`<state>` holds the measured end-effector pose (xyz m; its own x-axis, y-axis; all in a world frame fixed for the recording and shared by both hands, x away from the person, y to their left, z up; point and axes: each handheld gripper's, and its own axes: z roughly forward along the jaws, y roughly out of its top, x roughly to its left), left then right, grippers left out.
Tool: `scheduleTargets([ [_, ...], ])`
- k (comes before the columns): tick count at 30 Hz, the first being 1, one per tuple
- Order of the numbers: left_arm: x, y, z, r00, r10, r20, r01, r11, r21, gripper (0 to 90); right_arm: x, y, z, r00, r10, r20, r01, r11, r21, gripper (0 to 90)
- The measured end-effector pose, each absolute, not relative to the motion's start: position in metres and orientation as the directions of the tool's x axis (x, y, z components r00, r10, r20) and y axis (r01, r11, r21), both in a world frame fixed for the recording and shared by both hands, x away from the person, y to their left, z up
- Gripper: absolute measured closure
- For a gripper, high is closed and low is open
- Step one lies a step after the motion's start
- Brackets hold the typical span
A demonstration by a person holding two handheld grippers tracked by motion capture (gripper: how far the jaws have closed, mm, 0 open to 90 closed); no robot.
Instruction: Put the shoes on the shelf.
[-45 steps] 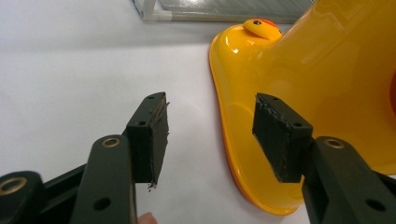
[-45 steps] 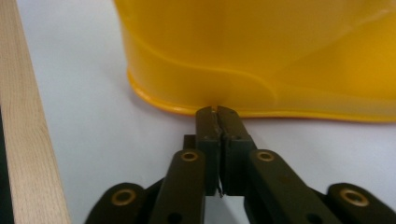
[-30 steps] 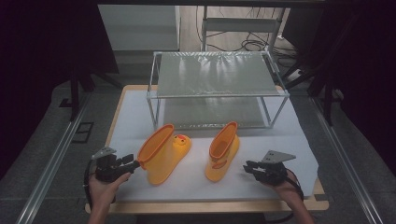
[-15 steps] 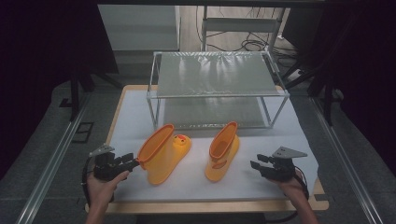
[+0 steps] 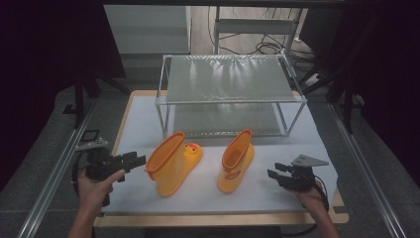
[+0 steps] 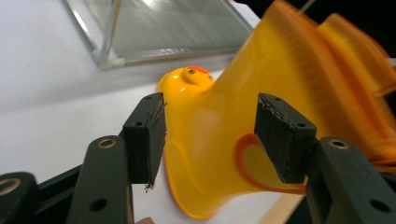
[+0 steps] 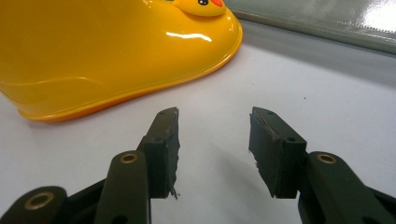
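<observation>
**Lining up on the near boot**

The left boot [image 5: 173,162] sits on the white mat [image 5: 138,119] in front of the wire shelf [image 5: 230,96], leaning over, its open top tipped toward my left gripper [image 5: 130,160] and its duck-faced toe pointing toward the shelf. Its long axis runs from sole to rim, slanted leftward. My left jaws stand apart, just beside the rim, gripping nothing. To do this well, I judge I should bracket the shaft wall squarely before closing. The right boot [image 5: 236,161] stands upright; my right gripper [image 5: 278,173] waits near it, jaws apart, empty.
</observation>
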<state>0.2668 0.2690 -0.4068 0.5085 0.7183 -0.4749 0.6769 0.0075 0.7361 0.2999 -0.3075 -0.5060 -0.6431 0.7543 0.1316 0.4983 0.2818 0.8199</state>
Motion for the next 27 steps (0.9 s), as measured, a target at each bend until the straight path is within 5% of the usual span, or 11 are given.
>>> scheduleTargets([
  [27, 0.278, 0.222, -0.308, 0.705, 0.57, -0.423, 0.605, -0.17, 0.778, 45.5, 0.302, -0.308, -0.507, -0.629, 0.764, 0.141, 0.513, 0.272, 0.814, 50.7],
])
